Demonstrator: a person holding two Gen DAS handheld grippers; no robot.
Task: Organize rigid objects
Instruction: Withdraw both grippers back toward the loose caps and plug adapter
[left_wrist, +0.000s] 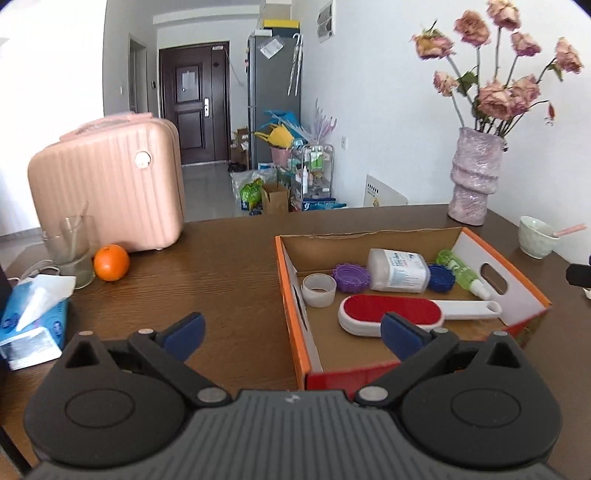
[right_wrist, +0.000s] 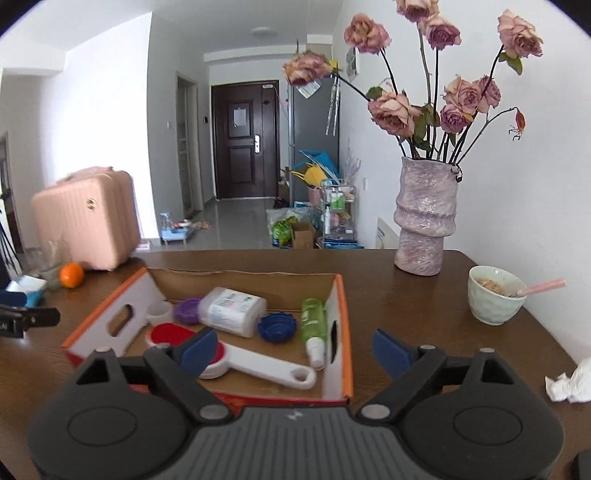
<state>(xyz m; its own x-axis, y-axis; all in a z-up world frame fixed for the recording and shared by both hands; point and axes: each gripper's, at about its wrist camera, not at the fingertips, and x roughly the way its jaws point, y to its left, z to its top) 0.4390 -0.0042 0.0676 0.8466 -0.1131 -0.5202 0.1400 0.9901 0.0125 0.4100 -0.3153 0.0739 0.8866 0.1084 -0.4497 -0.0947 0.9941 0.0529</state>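
Lint brush (left_wrist: 391, 314) lies in cardboard box (left_wrist: 295, 317) with bottles and caps; I hold left gripper (left_wrist: 291, 332) and right gripper (right_wrist: 291, 350) wide open, empty.

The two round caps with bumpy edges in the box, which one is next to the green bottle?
The blue cap. It lies between the white bottle and the green bottle; the purple cap sits on the white bottle's other side, by the tape roll.
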